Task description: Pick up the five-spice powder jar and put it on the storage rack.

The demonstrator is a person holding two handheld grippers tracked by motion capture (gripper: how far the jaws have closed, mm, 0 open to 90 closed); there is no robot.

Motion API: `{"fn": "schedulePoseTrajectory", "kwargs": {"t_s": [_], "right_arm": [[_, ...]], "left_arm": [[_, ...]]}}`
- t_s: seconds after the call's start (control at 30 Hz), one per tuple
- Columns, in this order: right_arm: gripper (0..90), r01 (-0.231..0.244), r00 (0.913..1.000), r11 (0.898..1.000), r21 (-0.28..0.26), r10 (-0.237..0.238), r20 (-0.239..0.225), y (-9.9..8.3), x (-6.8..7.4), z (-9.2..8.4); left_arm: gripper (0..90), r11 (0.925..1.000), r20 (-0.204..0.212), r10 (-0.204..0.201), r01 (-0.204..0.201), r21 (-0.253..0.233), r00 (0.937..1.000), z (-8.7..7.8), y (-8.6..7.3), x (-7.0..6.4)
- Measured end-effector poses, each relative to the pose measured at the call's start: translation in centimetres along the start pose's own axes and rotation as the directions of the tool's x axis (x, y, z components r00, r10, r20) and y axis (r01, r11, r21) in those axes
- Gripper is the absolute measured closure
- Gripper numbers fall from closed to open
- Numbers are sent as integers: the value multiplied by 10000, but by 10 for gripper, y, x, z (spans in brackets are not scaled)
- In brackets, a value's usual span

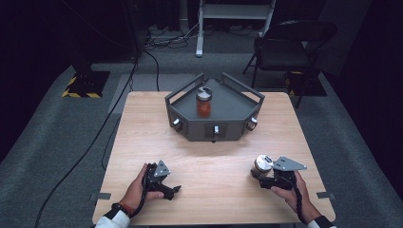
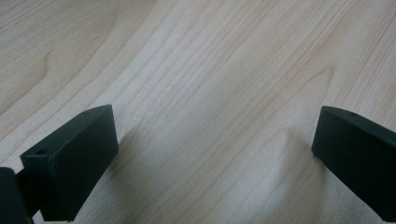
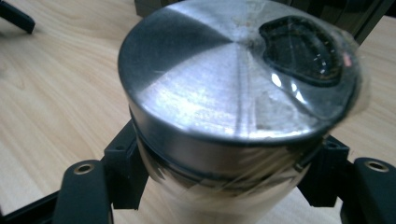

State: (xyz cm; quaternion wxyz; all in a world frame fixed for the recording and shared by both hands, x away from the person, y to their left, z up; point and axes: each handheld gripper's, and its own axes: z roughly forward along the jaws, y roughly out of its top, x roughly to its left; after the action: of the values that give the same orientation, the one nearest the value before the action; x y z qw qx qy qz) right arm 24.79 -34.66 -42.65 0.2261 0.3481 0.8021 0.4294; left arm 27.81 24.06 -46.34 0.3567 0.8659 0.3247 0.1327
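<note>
My right gripper (image 1: 264, 179) is shut on a clear jar with a silver metal lid (image 1: 261, 166), held just above the wooden table at the front right. In the right gripper view the jar's lid (image 3: 233, 79) looms close, with a black jaw pressed on each side of the glass below it. A second jar with red contents and a silver lid (image 1: 204, 102) stands upright in the grey tray (image 1: 228, 111) at the table's back middle. At the front left my left gripper (image 1: 175, 190) rests low over the table; its jaws (image 2: 215, 154) stand wide apart over bare wood.
The grey tray has raised rail sides and knobs on its front faces. A black folding chair (image 1: 290, 45) stands behind the table at the right. Cables (image 1: 114, 118) run over the grey carpet at the left. A white frame leg (image 1: 200, 28) stands at the back.
</note>
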Motion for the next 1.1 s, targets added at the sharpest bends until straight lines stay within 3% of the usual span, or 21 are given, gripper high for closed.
{"fn": "schedulePoseTrajectory", "kwargs": {"t_s": [0.33, 0.5, 0.73, 0.83, 1.1], "right_arm": [[313, -214, 9980, 9998, 3, 213, 599, 17, 9, 9], [313, -325, 9952, 9994, 119, 313, 924, 37, 10, 14], [313, -250, 9910, 9996, -132, 266, 1315, 51, 12, 21], [313, -369, 9841, 9992, -182, 395, 1734, 65, 16, 23], [313, -620, 9748, 9971, -434, 698, 2121, 96, 17, 22]], "left_arm": [[1, 10000, 0, 1, -1, 1, 10000, 0, 0, 0], [1, 10000, 1, -1, 1, -1, 10000, 0, 0, 0], [1, 10000, 2, -5, 5, -15, 10000, 0, 0, 0], [1, 10000, 1, 0, 0, 1, 10000, 0, 0, 0], [1, 10000, 9, 13, -13, -12, 10000, 0, 0, 0]]}}
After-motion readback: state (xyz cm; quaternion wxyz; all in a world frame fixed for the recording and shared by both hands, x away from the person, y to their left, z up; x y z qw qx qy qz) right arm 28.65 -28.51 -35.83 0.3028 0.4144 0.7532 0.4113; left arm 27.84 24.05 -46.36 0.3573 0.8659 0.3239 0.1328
